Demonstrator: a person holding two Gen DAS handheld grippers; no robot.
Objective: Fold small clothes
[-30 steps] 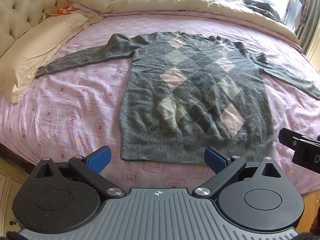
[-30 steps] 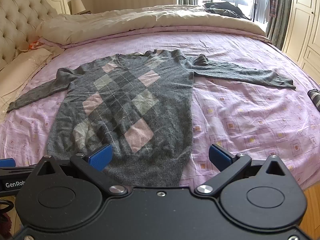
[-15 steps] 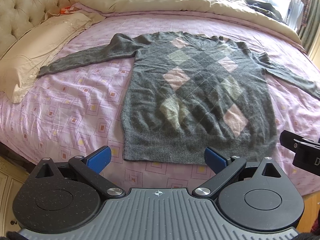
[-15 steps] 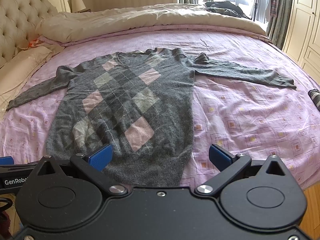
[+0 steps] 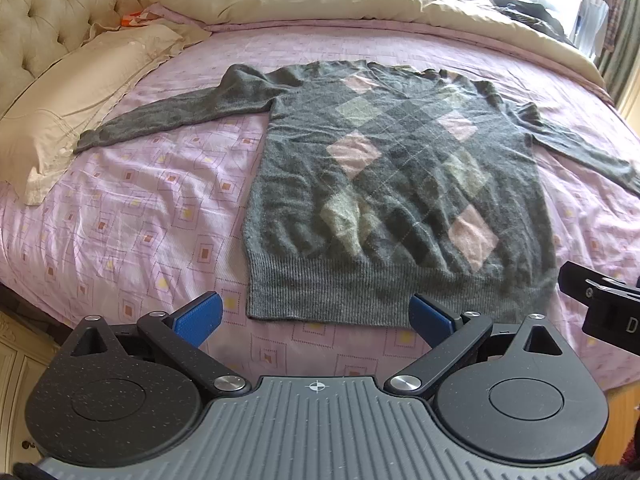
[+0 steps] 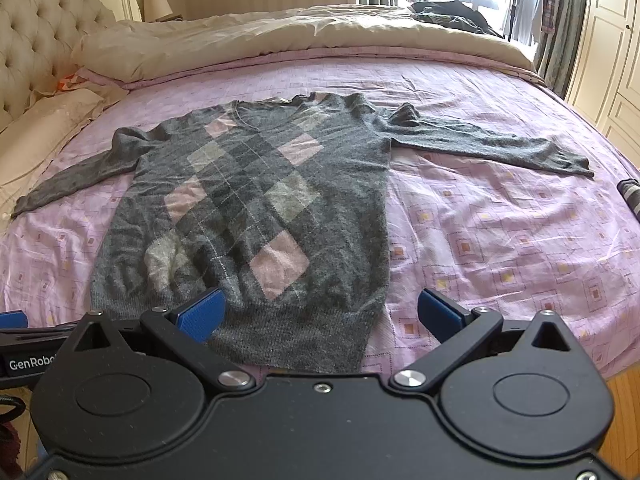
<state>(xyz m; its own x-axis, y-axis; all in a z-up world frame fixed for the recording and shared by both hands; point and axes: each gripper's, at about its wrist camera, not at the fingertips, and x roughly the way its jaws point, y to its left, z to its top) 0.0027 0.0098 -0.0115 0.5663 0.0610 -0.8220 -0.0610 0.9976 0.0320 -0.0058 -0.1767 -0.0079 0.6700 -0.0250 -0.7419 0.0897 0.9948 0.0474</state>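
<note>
A grey sweater (image 5: 400, 184) with pink and pale diamonds lies flat, front up, on the pink patterned bed sheet (image 5: 152, 208), both sleeves spread out to the sides. It also shows in the right wrist view (image 6: 248, 216). My left gripper (image 5: 316, 316) is open and empty, just short of the sweater's ribbed hem near its left corner. My right gripper (image 6: 320, 314) is open and empty, over the hem's right part. The right gripper's body shows at the right edge of the left wrist view (image 5: 600, 304).
A beige pillow (image 5: 72, 96) and tufted headboard (image 5: 44, 20) lie at the left. A beige duvet (image 5: 360, 0) is bunched along the far side. Dark clothes (image 6: 452, 16) lie at the far right by the window. White cupboard doors (image 6: 616, 48) stand at the right.
Both grippers have drawn back slightly toward the near bed edge; the sweater sits a little farther off in both views. The sweater itself has not moved.
</note>
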